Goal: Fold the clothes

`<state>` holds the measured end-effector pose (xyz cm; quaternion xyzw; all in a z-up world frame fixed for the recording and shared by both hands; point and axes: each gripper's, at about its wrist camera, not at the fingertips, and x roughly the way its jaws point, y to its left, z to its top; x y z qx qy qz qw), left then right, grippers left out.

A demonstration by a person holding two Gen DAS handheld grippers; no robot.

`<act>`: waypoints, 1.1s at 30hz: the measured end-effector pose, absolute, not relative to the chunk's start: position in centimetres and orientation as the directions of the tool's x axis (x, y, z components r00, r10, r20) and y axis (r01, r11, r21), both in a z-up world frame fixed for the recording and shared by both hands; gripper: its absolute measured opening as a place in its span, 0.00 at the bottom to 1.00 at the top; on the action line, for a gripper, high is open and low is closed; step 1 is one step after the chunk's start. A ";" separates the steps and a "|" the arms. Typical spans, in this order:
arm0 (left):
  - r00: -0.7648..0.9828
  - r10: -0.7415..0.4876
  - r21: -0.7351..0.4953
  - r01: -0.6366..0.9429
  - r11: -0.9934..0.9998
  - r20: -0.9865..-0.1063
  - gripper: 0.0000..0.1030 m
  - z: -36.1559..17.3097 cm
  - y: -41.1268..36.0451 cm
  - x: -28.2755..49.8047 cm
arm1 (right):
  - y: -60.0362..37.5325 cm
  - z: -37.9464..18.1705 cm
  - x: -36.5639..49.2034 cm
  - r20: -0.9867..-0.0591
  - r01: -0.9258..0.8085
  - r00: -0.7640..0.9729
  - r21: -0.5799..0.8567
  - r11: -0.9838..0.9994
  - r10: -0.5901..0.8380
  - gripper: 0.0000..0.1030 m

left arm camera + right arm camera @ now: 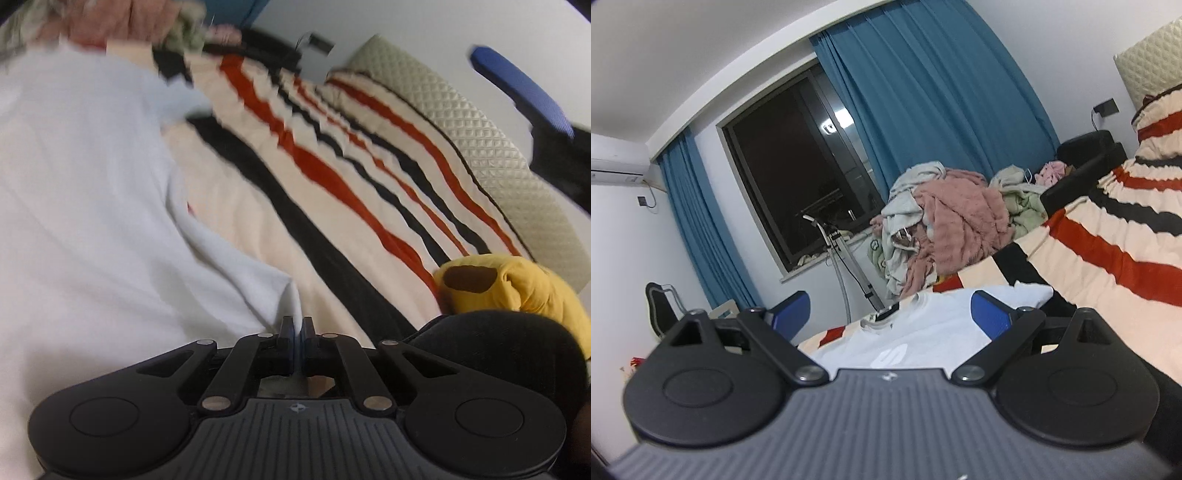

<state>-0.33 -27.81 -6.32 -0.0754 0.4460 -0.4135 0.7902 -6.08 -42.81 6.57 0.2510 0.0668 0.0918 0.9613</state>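
Observation:
A white T-shirt lies on a striped cream, red and black blanket, filling the left of the left wrist view. My left gripper is shut on the shirt's lower corner. In the right wrist view the same white T-shirt lies flat with its collar towards the far edge of the bed. My right gripper is open and empty above it, its blue pads wide apart.
A heap of pink, grey and green clothes sits at the far end of the bed. A yellow plush toy lies at right by a quilted headboard. Blue curtains, a window and a garment steamer stand are behind.

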 end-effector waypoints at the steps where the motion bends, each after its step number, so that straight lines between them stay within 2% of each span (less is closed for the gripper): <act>1: 0.243 -0.722 -0.503 0.576 0.645 -0.647 0.03 -6.8 -27.8 0.1 | -43.0 6.2 -5.9 -0.093 -0.134 0.974 0.497 0.857 0.206 0.92; 2: 0.227 -0.724 -0.517 0.565 0.643 -0.652 0.05 -7.3 -27.7 0.6 | -43.1 5.8 -5.5 -0.107 -0.127 0.972 0.506 0.853 0.208 0.92; 4: 0.250 -0.717 -0.503 0.565 0.654 -0.651 0.22 -7.0 -27.0 0.8 | -43.4 5.1 -4.7 -0.135 -0.112 0.968 0.527 0.842 0.213 0.92; 6: 0.282 -0.701 -0.477 0.565 0.673 -0.654 0.58 -6.3 -26.2 1.0 | -43.4 4.6 -4.0 -0.152 -0.096 0.967 0.526 0.845 0.205 0.92; 9: 0.337 -0.669 -0.430 0.561 0.707 -0.662 0.81 -4.4 -24.0 0.9 | -43.2 4.1 -3.6 -0.168 -0.081 0.968 0.496 0.865 0.187 0.92; 15: 0.531 -0.528 -0.247 0.510 0.824 -0.663 0.94 -0.8 -18.0 1.2 | -42.1 3.0 -2.7 -0.195 -0.053 0.970 0.414 0.909 0.145 0.92; 19: 0.657 -0.425 -0.153 0.430 0.890 -0.622 0.96 0.3 -13.6 1.9 | -41.4 2.5 -1.8 -0.227 -0.036 0.965 0.381 0.924 0.131 0.92; 29: 0.844 -0.286 -0.155 0.242 0.958 -0.453 0.99 3.9 -7.7 0.0 | -38.6 2.4 -1.5 -0.251 -0.063 0.959 0.253 0.965 0.129 0.92; 33: 0.867 -0.239 -0.180 0.176 0.968 -0.437 0.99 4.7 -5.9 -0.4 | -38.3 2.3 -1.4 -0.259 -0.066 0.957 0.244 0.968 0.130 0.92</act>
